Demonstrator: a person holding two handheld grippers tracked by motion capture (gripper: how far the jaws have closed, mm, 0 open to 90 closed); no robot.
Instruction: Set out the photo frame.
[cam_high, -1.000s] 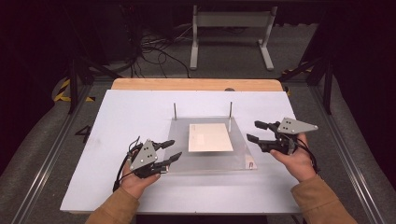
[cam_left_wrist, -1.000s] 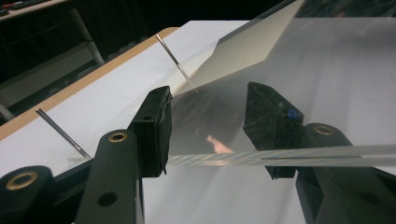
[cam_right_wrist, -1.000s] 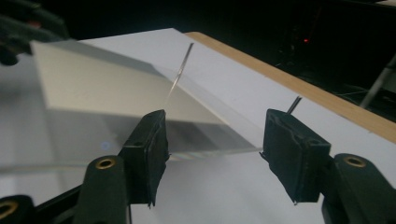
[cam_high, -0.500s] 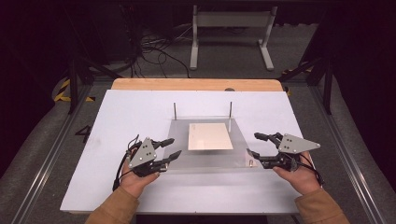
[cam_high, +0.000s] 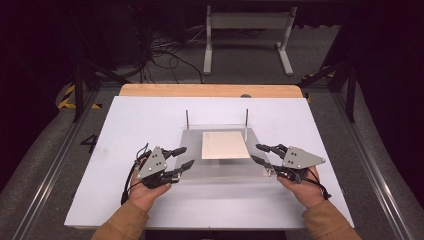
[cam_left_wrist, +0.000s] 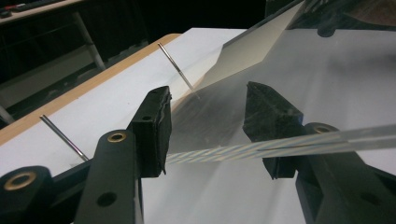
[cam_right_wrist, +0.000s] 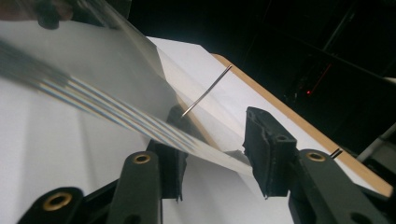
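A clear plastic plate (cam_high: 220, 169) lies flat on the white table, with a cream square sheet (cam_high: 224, 145) on top of it. My left gripper (cam_high: 187, 156) is at the plate's near left corner. In the left gripper view its jaws (cam_left_wrist: 208, 121) stand apart and the plate's edge (cam_left_wrist: 224, 151) runs across the gap. My right gripper (cam_high: 255, 152) is at the near right corner. Its jaws (cam_right_wrist: 212, 149) have just been closing, with the plate's corner (cam_right_wrist: 229, 161) between them. I see no pad pressing on the plate.
Two thin metal pins (cam_high: 187, 119) (cam_high: 246, 118) stand upright at the plate's far edge. The white board (cam_high: 125, 130) rests on a wooden tabletop (cam_high: 210, 90). Beyond it are a dark floor with cables and a metal stand (cam_high: 245, 30).
My right gripper has come nearer and down to the plate's near right corner, and its jaws have narrowed. The left gripper has kept still.
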